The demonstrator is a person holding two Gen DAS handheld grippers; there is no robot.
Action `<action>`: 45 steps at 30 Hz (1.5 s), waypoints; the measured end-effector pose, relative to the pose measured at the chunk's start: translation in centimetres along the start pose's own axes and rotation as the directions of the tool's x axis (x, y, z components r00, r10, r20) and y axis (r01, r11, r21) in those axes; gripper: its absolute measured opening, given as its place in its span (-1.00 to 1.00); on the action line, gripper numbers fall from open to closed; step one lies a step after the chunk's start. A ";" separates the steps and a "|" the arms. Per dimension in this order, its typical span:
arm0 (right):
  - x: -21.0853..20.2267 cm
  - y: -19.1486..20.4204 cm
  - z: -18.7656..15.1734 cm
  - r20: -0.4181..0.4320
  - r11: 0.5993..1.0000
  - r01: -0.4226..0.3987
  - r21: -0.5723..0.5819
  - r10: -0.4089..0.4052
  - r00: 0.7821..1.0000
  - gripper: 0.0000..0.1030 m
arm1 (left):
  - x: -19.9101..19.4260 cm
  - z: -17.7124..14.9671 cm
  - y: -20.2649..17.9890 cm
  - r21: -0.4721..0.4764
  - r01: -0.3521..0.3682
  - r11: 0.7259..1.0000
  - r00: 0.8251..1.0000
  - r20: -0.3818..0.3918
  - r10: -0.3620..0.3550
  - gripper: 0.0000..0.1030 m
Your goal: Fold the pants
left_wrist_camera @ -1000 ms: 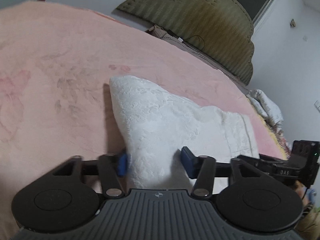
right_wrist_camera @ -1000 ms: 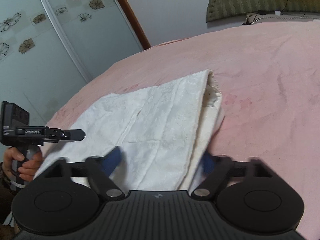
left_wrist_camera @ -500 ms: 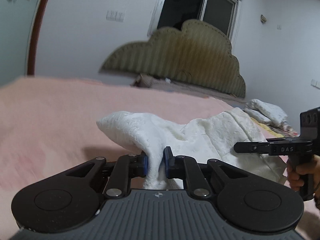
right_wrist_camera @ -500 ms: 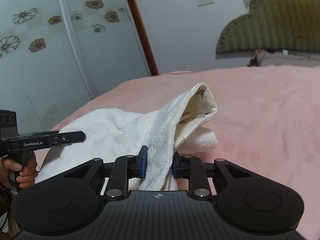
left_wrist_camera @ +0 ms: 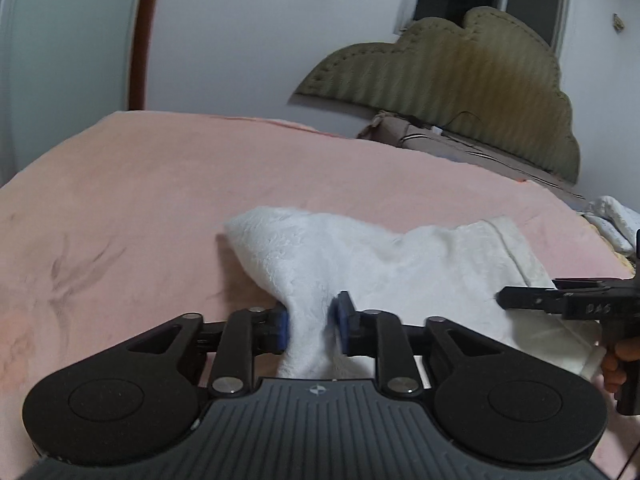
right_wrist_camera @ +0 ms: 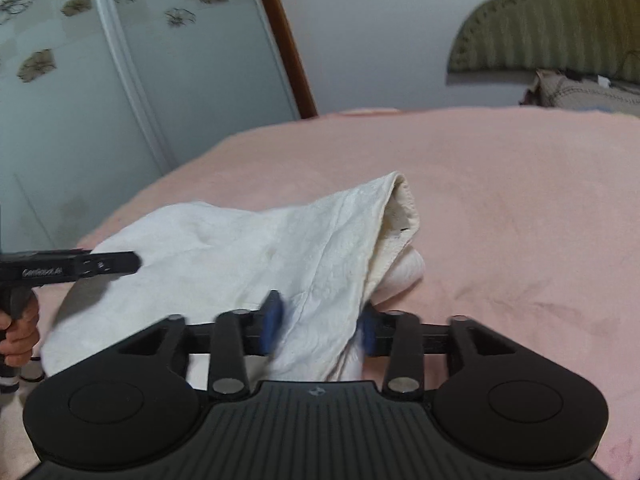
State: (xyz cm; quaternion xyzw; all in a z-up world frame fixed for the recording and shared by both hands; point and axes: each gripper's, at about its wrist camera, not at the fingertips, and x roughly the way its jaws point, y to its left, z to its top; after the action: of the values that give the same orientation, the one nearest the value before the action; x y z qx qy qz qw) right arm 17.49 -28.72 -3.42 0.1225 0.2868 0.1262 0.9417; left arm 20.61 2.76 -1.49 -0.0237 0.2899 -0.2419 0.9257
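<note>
Black left gripper [left_wrist_camera: 311, 328], blue pads [left_wrist_camera: 282, 327], silver screws.

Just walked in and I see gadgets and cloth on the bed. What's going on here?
A person is folding white pants on a pink bedspread with two handheld grippers. The left gripper has cloth from one end bunched between its blue pads. The right gripper straddles the other end, its jaws parted around the fabric. The pants lie partly folded and rumpled, not yet a neat stack.
</note>
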 end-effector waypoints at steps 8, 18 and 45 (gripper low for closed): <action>-5.6 2.8 -1.6 0.070 0.988 0.145 -0.054 -0.141 0.987 0.06 | -5.1 -1.0 0.0 -0.044 -0.115 0.992 0.992 0.038 0.117 0.40; -5.6 8.2 -4.0 0.008 0.978 0.145 -0.152 -0.146 0.989 0.35 | -7.7 -3.5 -0.1 -0.036 -0.162 0.986 0.987 0.010 0.163 0.58; -13.0 18.6 -8.2 -0.016 0.983 0.136 0.121 -0.135 0.991 0.96 | -9.8 -10.2 -5.7 0.004 -0.254 0.967 0.964 -0.075 0.253 0.99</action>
State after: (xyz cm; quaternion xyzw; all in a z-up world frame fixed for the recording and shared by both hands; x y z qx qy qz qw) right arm -0.80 -13.95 2.22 0.1595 0.3053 0.0443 0.9378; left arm 5.52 3.28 -3.75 0.0202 0.3259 -0.1214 0.9374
